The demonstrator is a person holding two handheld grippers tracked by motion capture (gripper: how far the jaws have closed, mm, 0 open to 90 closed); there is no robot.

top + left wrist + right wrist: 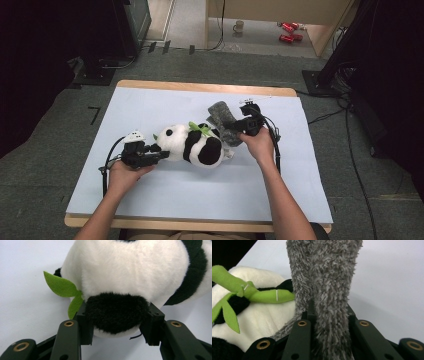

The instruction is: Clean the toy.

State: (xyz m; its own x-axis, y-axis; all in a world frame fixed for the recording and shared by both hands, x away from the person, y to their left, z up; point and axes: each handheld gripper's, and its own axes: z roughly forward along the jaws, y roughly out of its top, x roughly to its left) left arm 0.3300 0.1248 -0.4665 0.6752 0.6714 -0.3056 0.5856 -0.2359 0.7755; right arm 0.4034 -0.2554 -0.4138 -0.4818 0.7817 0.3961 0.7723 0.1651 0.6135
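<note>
A black-and-white panda plush [195, 145] lies on its side mid-table, head toward the left. My left gripper [159, 152] meets it from the left. In the left gripper view the jaws [117, 315] press on a black furry part of the panda [135, 270], seemingly an ear, with a green felt leaf [62, 287] beside it. My right gripper [235, 129] is at the panda's right end, shut on a grey fuzzy fabric piece [222, 117]. In the right gripper view that fabric [324, 272] rises between the jaws [328, 310], next to the panda's green bamboo sprig [269, 295].
A pale blue sheet [200, 200] covers the wooden table. On the floor beyond it stand a mug [239, 26] and red cans [288, 31]. Dark equipment stands flank the table at left and right, and cables trail on the floor at right.
</note>
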